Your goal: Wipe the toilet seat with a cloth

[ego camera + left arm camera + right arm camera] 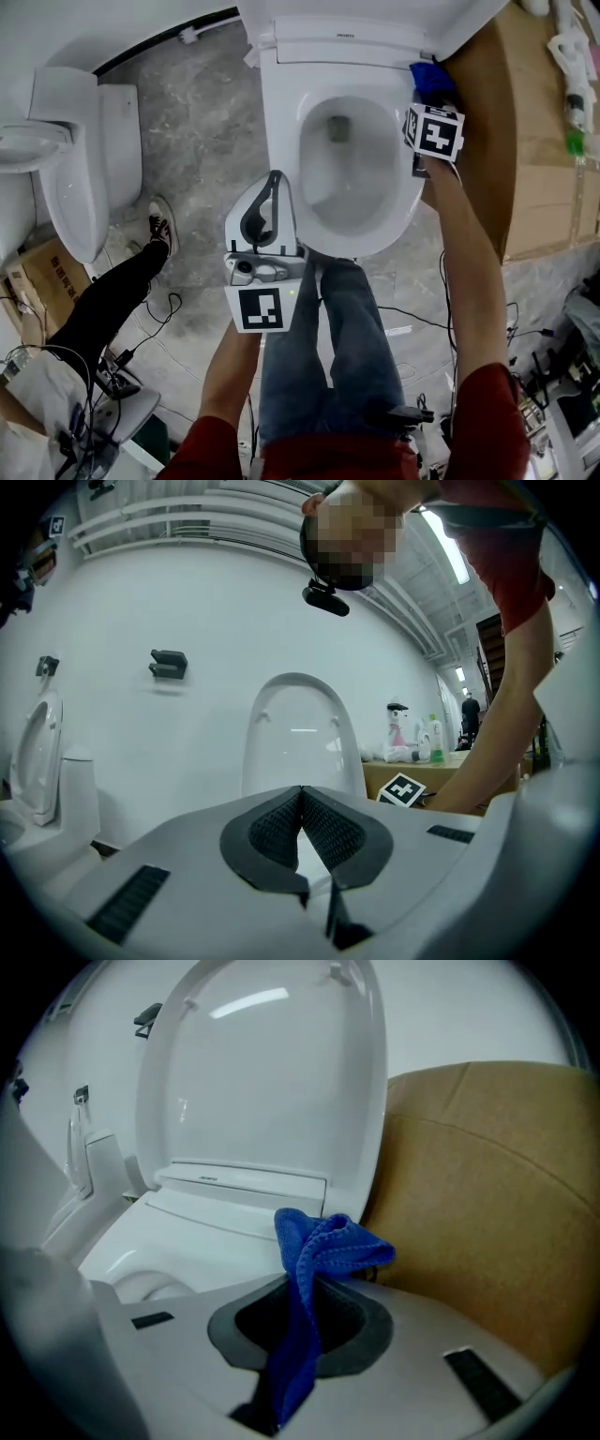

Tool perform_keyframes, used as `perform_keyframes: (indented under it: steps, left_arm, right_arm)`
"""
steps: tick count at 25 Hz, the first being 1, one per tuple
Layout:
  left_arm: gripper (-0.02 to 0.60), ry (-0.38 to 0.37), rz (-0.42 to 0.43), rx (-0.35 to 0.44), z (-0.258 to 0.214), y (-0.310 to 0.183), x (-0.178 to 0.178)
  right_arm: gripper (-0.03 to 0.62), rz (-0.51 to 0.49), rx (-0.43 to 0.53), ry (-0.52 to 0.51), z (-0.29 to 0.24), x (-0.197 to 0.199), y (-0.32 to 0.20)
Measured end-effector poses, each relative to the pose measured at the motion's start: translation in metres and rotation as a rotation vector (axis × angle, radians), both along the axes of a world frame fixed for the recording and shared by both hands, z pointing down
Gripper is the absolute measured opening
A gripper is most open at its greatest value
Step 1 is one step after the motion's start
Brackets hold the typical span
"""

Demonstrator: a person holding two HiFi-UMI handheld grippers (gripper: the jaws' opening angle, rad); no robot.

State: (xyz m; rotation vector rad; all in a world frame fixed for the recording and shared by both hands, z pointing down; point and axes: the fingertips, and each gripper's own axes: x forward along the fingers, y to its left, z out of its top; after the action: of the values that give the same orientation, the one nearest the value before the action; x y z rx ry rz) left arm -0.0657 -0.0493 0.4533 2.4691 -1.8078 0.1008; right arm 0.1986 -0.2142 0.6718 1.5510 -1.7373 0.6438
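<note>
A white toilet stands in the middle of the head view, its seat [281, 131] down and its lid [262, 1072] raised. My right gripper [427, 98] is at the seat's back right corner, shut on a blue cloth [431, 78]. In the right gripper view the cloth [319, 1251] bunches up out of the gripper [305, 1288], just above the seat's rear part [216, 1213]. My left gripper [274, 178] hovers over the seat's front left rim, shut, holding nothing. In the left gripper view this gripper [301, 791] points at the upright lid [300, 733].
A large cardboard box [530, 141] stands tight against the toilet's right side, with bottles [574, 66] on it. A second toilet [80, 159] is at the left. A bystander's leg and shoe [161, 225] and cables [155, 309] lie on the floor at the left.
</note>
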Motion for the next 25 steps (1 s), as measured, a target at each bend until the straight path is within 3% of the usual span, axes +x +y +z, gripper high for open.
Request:
perform_keyframes:
  steps: [15, 19, 23, 25]
  left_arm:
    - [0.017, -0.003, -0.07, -0.022, 0.009, 0.001, -0.061]
    - [0.017, 0.002, -0.081, -0.022, 0.01, 0.003, -0.072]
    - [0.017, 0.007, -0.079, -0.023, 0.01, 0.005, -0.074]
    - [0.017, 0.007, -0.072, -0.023, 0.008, 0.005, -0.074]
  right_arm:
    - [0.06, -0.114, 0.024, -0.194, 0.005, -0.173, -0.004]
    - [0.06, -0.107, 0.007, -0.274, 0.005, -0.193, -0.002]
    - [0.06, -0.109, 0.0, -0.288, 0.005, -0.192, -0.001]
    - [0.06, -0.102, 0.041, -0.285, -0.002, -0.19, -0.002]
